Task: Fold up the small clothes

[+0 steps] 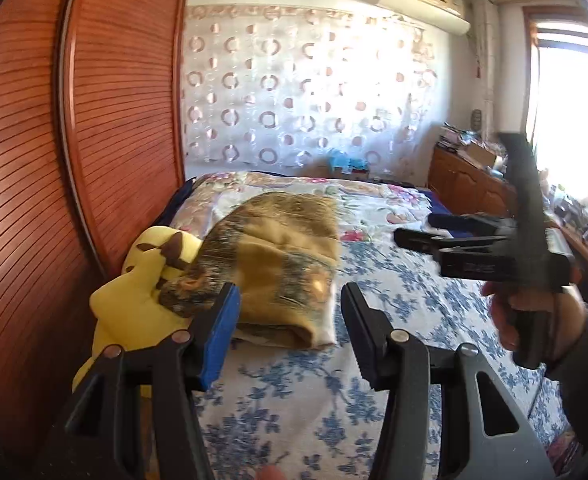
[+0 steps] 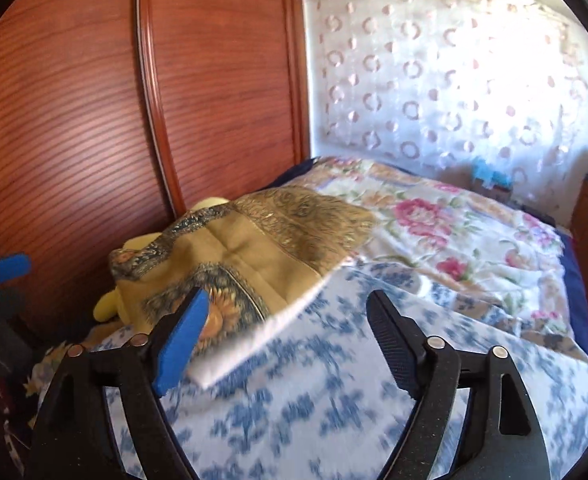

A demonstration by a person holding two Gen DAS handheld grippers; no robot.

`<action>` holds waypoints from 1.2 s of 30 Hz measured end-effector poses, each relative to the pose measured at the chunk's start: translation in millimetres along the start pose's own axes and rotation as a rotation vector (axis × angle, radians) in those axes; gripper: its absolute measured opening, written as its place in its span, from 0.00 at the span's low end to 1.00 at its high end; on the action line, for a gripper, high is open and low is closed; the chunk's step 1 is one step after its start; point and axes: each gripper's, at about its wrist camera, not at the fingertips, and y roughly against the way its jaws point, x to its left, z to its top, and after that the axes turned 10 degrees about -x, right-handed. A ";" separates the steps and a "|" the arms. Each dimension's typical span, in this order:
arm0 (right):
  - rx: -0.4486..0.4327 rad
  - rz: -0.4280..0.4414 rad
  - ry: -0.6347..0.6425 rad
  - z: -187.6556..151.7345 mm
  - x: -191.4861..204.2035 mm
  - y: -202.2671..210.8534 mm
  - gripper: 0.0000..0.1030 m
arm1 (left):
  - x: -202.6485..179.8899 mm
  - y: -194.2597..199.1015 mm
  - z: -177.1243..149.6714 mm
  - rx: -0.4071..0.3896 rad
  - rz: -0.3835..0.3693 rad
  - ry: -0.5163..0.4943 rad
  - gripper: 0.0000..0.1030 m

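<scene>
A folded ochre cloth with a dark ornate border (image 1: 278, 256) lies on the bed near the headboard side; it also shows in the right wrist view (image 2: 254, 252). My left gripper (image 1: 290, 304) is open and empty, just in front of the cloth. My right gripper (image 2: 290, 312) is open and empty, above the blue-flowered sheet right of the cloth. In the left wrist view the right gripper (image 1: 413, 236) hovers at the right, held by a hand. The left gripper's blue pad (image 2: 2, 268) shows at the left edge of the right wrist view.
A yellow plush toy (image 1: 142, 284) lies left of the cloth against the wooden wardrobe (image 1: 94, 120). The bed has a blue-flowered sheet (image 1: 393, 300) and a pink-flowered quilt (image 2: 453, 232). A cluttered wooden cabinet (image 1: 469, 180) stands at the right. A patterned curtain (image 1: 301, 92) hangs behind.
</scene>
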 end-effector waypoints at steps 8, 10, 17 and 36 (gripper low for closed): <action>-0.051 -0.122 -0.020 -22.9 -8.5 90.8 0.87 | -57.2 -2.1 -9.5 0.009 -0.069 -0.066 0.50; -0.064 -0.173 -0.021 -29.9 -12.1 112.7 0.87 | -70.7 -0.3 -11.0 0.013 -0.088 -0.075 0.50; -0.127 -0.314 -0.072 -50.6 -30.5 185.6 0.87 | -103.7 14.3 -5.0 0.003 -0.124 -0.073 0.50; -0.252 -0.473 -0.134 -59.1 -50.0 293.6 0.87 | -138.6 52.1 20.6 -0.075 -0.131 -0.109 0.51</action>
